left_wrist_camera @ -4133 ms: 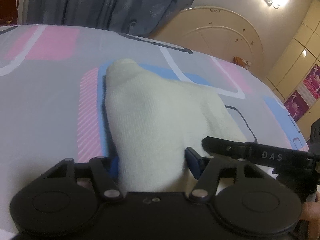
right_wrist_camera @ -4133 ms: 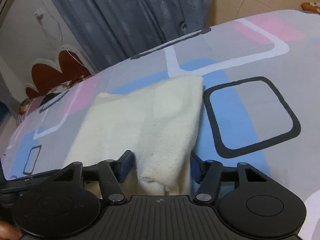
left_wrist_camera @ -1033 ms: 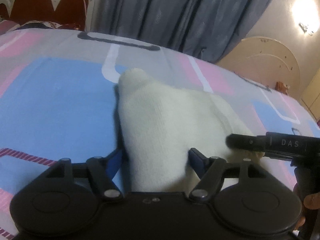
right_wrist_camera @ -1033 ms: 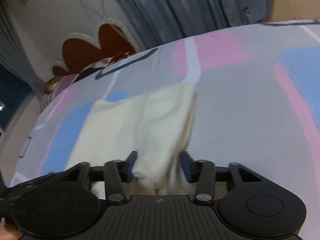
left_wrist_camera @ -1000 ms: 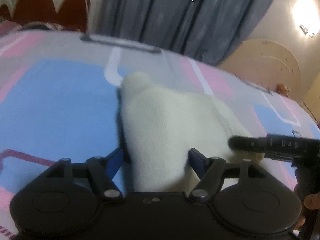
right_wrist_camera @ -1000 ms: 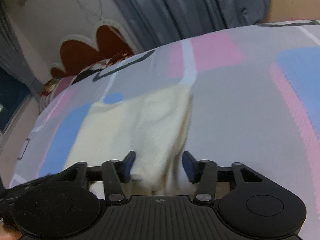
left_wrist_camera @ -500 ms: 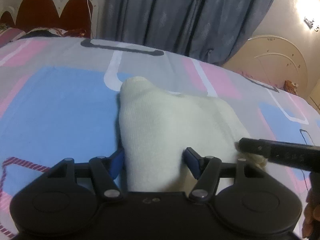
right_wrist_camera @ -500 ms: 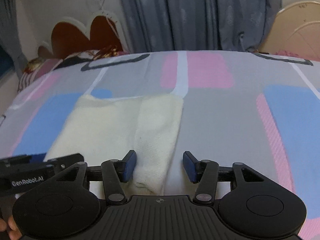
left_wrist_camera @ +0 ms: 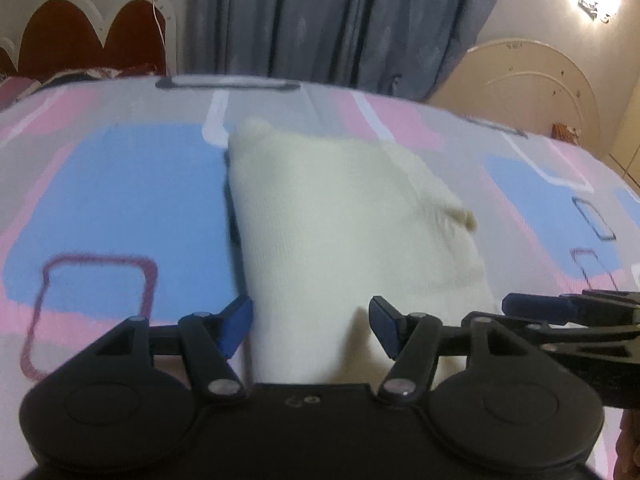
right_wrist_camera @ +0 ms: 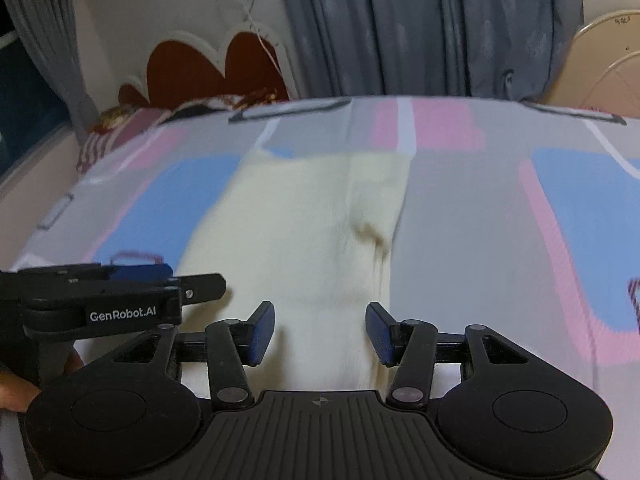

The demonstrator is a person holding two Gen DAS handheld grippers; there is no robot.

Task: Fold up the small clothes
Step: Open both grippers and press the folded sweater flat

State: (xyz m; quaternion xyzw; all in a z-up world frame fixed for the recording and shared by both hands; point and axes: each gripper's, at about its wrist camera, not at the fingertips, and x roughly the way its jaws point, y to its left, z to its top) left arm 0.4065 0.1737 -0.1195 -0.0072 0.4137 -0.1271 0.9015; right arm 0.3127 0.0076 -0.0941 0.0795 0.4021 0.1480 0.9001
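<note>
Left gripper (left_wrist_camera: pixel 310 326): nearest to us in the left wrist view; we hold its jaws apart, the blue pads either side of the cloth's near end with gaps showing, clamped on nothing.
Right gripper (right_wrist_camera: pixel 320 334): we hold this one's jaws apart too, straddling the near edge of the cloth, nothing pinched between the pads; the other tool shows at the left edge of this view.
Cream garment (left_wrist_camera: pixel 340 224): it lies flat on the patterned bedsheet (left_wrist_camera: pixel 120 200), near end between our fingers, far end well short of the sheet's far edge.
Progress: we judge at least one fold laid, since a seam-like ridge runs along the cloth in the right wrist view (right_wrist_camera: pixel 348 208) and the shape is a compact oblong; the release looks done; what may be left is a further fold or setting it aside, we cannot tell which.
Long axis: it runs away from us, near to far; the narrower rounded end points toward the grey curtain (left_wrist_camera: pixel 320 20).
Blur: both views are smeared, so fine edges are uncertain.
</note>
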